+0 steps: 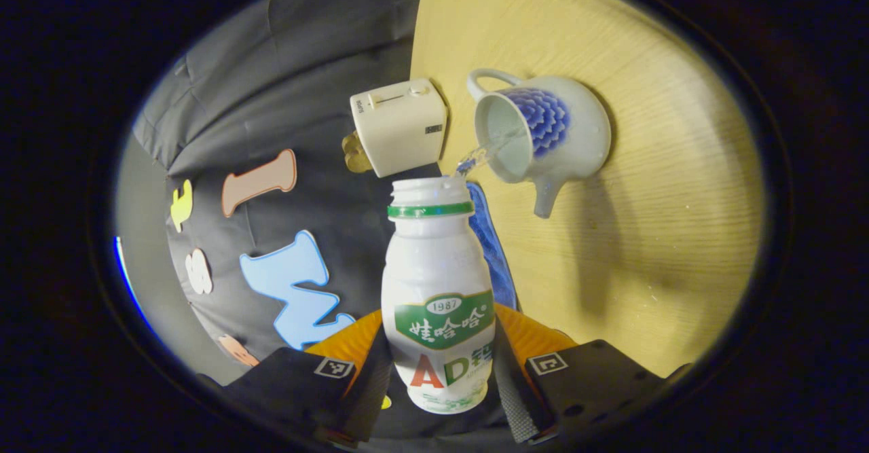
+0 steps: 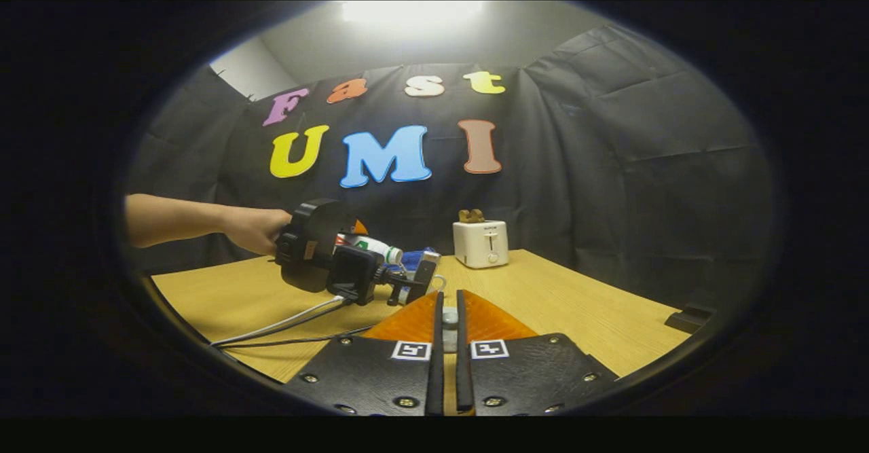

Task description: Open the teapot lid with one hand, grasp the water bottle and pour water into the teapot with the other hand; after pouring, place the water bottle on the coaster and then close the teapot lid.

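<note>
My left gripper (image 1: 440, 371) is shut on a white water bottle (image 1: 438, 283) with a green label and an open mouth. The bottle is tipped, and a thin stream of water (image 1: 478, 157) runs from it into the open white teapot (image 1: 543, 134), which has a blue flower pattern and stands on the wooden table (image 1: 665, 236). A blue coaster (image 1: 494, 249) lies just behind the bottle. In the right gripper view, my right gripper (image 2: 449, 307) is shut on a small pale piece, apparently the teapot lid's knob (image 2: 449, 317). A hand holds the left gripper (image 2: 407, 280) with the tilted bottle (image 2: 370, 244).
A white toaster (image 1: 399, 125) holding toast stands at the table's back edge near the teapot, also seen as the toaster (image 2: 481, 242). Cables (image 2: 285, 324) trail from the left gripper across the table. A small dark object (image 2: 692, 317) sits at the table's right edge.
</note>
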`<state>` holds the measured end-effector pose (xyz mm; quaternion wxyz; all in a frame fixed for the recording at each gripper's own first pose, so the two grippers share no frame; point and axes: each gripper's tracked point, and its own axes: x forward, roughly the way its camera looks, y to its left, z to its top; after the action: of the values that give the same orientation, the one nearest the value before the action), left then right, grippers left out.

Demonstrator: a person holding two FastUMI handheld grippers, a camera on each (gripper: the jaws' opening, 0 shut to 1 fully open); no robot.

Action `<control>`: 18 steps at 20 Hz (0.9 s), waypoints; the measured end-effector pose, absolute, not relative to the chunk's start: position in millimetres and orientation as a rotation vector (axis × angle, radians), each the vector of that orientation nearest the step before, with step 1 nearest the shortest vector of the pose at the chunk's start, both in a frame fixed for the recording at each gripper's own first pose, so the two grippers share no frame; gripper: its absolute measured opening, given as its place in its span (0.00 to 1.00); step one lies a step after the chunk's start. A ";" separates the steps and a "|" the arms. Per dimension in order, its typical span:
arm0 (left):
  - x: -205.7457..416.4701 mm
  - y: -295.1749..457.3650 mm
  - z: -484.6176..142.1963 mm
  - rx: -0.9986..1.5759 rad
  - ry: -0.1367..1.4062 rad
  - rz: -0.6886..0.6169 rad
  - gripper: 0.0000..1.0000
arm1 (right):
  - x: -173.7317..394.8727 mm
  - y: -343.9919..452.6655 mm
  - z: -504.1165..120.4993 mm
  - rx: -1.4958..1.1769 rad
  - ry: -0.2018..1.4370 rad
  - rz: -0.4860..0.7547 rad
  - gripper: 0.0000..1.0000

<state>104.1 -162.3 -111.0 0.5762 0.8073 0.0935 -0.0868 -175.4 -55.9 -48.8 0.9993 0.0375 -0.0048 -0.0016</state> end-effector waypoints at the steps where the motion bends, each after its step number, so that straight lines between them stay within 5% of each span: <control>1: 103.7 -160.5 -110.5 1.901 0.224 -0.203 0.84 | -175.5 -56.2 -49.1 0.075 -0.009 -0.002 0.07; 2: 103.6 -159.8 -110.6 1.910 0.228 -0.204 0.84 | -176.0 -56.2 -48.6 0.077 -0.010 0.000 0.07; 3: 104.0 -160.8 -109.7 1.918 0.222 -0.203 0.72 | -175.5 -56.9 -49.2 0.079 -0.010 -0.003 0.07; 4: 102.8 -160.5 -110.4 1.924 0.221 -0.201 0.84 | -175.0 -57.8 -48.7 0.078 -0.011 -0.006 0.07; 18: 103.9 -158.2 -110.4 1.963 0.228 -0.207 0.78 | -175.3 -56.7 -50.1 0.076 -0.007 -0.002 0.07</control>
<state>103.9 -158.2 -110.4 0.5458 0.8278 0.0960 -0.0874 -175.3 -56.7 -50.1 0.9993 0.0380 -0.0034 -0.0012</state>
